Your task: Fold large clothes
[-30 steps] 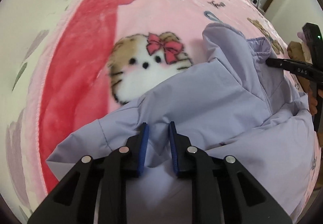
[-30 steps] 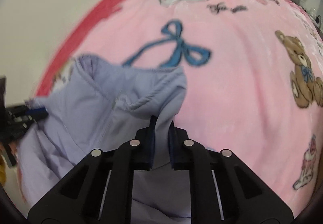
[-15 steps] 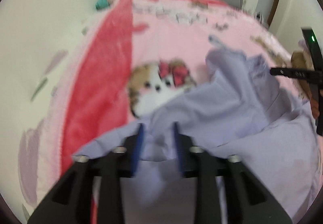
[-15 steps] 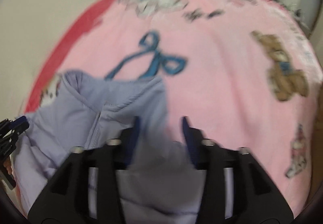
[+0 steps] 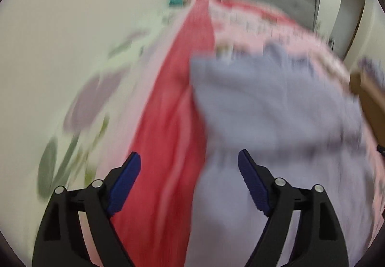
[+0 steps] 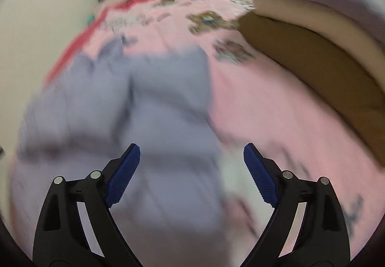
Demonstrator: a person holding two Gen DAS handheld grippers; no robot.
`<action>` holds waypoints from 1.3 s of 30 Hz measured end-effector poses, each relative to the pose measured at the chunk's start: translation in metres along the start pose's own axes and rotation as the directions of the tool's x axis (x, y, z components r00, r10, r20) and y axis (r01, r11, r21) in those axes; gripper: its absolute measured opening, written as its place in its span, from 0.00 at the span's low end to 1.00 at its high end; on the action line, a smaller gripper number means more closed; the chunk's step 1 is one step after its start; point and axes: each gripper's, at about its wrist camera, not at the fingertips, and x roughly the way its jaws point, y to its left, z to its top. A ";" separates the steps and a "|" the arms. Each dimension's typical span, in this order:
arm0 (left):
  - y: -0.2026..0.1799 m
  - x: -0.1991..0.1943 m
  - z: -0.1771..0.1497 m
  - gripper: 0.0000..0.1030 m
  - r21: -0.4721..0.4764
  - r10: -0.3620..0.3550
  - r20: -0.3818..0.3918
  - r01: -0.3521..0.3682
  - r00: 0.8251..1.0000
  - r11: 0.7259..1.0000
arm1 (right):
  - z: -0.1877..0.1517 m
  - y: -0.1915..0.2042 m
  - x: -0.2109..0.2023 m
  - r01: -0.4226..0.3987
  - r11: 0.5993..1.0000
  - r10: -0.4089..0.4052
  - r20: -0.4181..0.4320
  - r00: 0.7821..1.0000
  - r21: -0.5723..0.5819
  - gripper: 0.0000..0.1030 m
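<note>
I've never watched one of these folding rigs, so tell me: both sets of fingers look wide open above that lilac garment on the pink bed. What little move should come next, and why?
Probably lower the left gripper onto the near edge of the lilac fabric garment and close on it. Both it and the right gripper are open and hold nothing, and the garment lies rumpled on the pink printed blanket, not neatly folded.

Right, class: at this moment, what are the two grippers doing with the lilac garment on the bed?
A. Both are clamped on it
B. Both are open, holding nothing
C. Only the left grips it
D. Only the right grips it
B: the left gripper and right gripper both show blue pads spread wide, with the lilac garment lying loose on the pink blanket.
</note>
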 end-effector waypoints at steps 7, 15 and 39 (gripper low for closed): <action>0.007 -0.036 -0.089 0.79 0.041 -0.023 -0.088 0.027 0.996 0.999 | -0.113 -0.026 -0.064 0.104 0.994 -0.107 -0.132 0.985 -0.031 0.82; -0.001 -0.058 -0.138 0.80 0.043 -0.116 -0.107 0.121 0.987 0.992 | -0.166 -0.042 -0.093 0.104 0.994 -0.098 -0.179 0.979 0.027 0.82; -0.054 -0.054 -0.177 0.36 0.077 -0.003 -0.232 0.021 0.973 0.997 | -0.189 0.000 -0.082 0.076 0.988 -0.110 -0.262 0.959 -0.137 0.20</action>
